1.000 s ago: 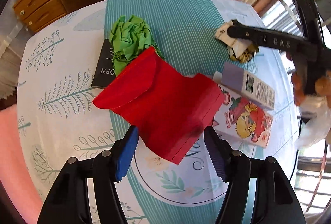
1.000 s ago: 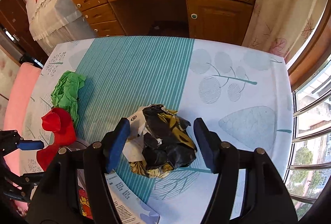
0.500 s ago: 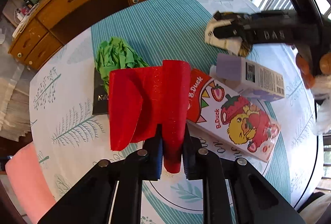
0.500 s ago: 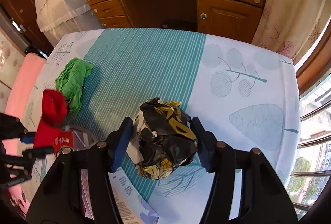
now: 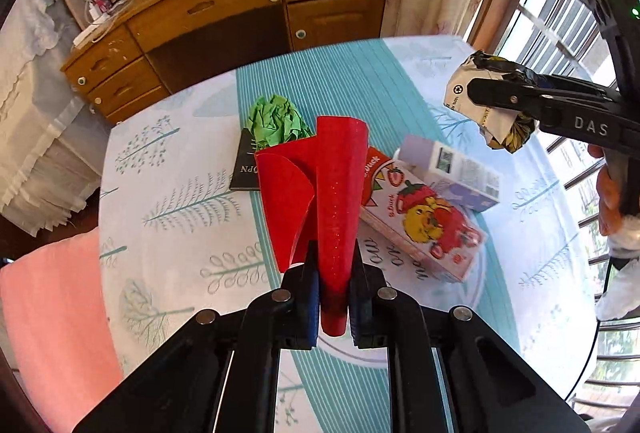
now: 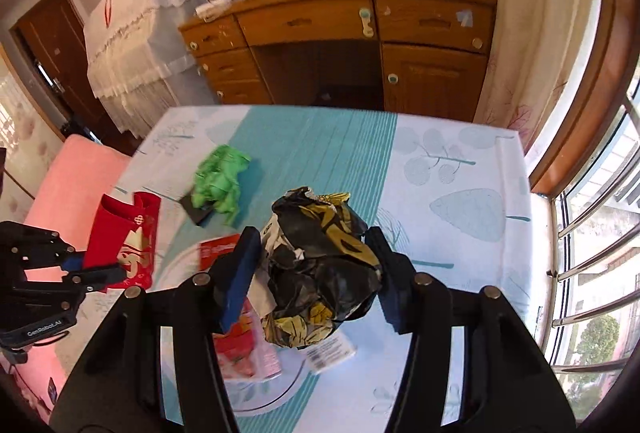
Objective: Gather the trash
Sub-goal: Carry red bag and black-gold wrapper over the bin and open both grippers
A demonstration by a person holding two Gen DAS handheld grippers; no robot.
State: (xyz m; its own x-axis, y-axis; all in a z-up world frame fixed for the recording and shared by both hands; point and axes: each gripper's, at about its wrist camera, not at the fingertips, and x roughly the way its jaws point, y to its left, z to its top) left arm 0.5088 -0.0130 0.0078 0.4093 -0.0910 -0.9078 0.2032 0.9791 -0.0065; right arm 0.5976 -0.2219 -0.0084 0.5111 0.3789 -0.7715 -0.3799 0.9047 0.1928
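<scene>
Bench (image 5: pixel 168 193) with leaf-print cloth, trash spread near its middle. Still lying there: strawberry carton (image 5: pixel 424 221), pale box (image 5: pixel 452 169), green paper wad (image 5: pixel 276 123) on a dark booklet (image 5: pixel 244 165).

Right gripper (image 6: pixel 316 265): jaws have just been closing, now pressed on the crumpled black-and-yellow wrapper (image 6: pixel 320 257), held above the bench.

Left gripper (image 5: pixel 334 293): jaws nearly shut, pinching the folded red envelope (image 5: pixel 320 185), lifted clear.

Judgement: carry both loads level, keep grip firm; the red envelope's loose flap could snag on the carton.
</scene>
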